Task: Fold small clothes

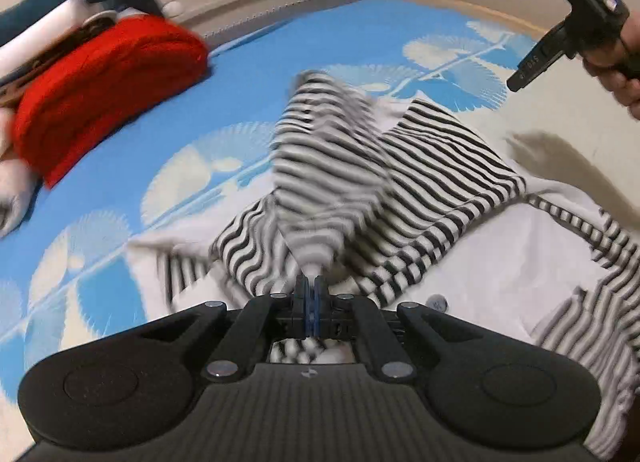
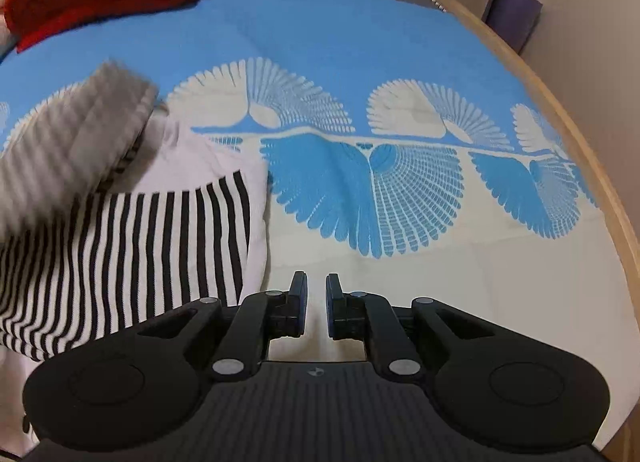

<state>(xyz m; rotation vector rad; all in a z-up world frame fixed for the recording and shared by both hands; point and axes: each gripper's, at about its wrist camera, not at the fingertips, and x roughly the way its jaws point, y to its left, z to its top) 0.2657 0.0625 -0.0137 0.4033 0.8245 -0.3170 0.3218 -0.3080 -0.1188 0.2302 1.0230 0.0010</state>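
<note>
Above blue bedspread (image 1: 248, 73), downward-tilted left tongs (image 1: 311, 289)

Your light is bright and even. The lifted striped garment (image 1: 324, 165) smears with motion blur. Fisheye bends the bed's wooden edge (image 2: 592, 165).

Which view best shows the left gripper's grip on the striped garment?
The left wrist view: the left gripper is shut on the striped garment. The right wrist view shows only the garment's blurred raised part and flat striped panel.
</note>
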